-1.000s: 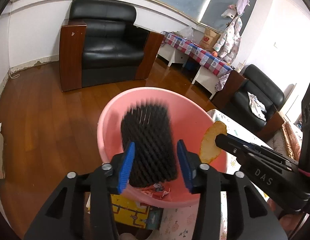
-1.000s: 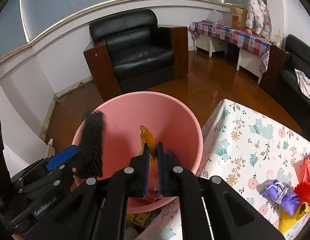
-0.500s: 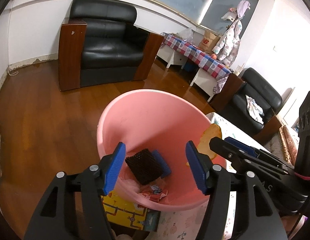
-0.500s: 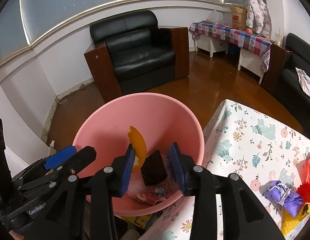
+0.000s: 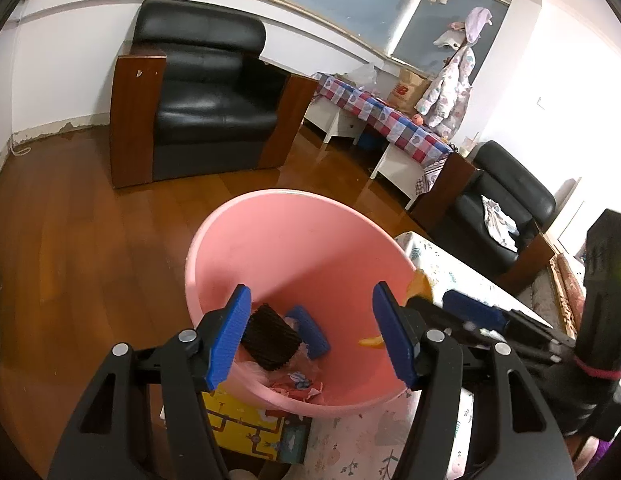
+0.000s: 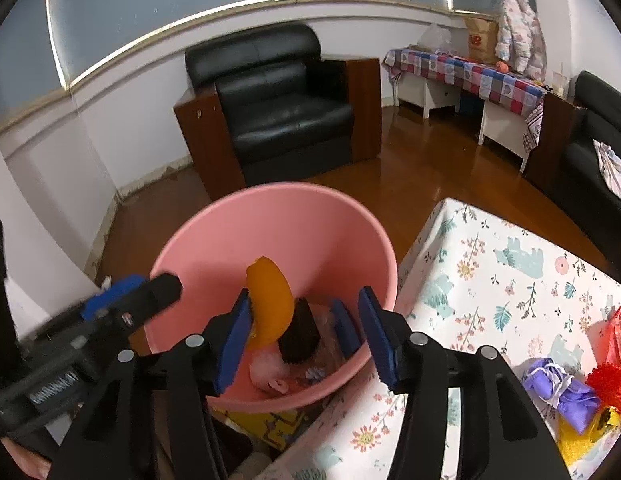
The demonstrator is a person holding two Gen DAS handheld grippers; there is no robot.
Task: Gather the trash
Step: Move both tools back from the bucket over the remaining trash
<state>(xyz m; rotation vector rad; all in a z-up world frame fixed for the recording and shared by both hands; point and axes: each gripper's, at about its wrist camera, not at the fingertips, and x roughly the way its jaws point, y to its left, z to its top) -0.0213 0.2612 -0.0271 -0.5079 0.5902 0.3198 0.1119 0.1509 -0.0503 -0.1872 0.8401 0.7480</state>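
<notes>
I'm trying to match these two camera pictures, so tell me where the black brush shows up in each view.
Left wrist view: the black brush lies low in the pink basin, lower left of centre, beside the left tool's left finger.
Right wrist view: the black brush is lower centre, inside the basin, right of the orange peel.
Shared landmark: the black armchair behind the basin.
</notes>
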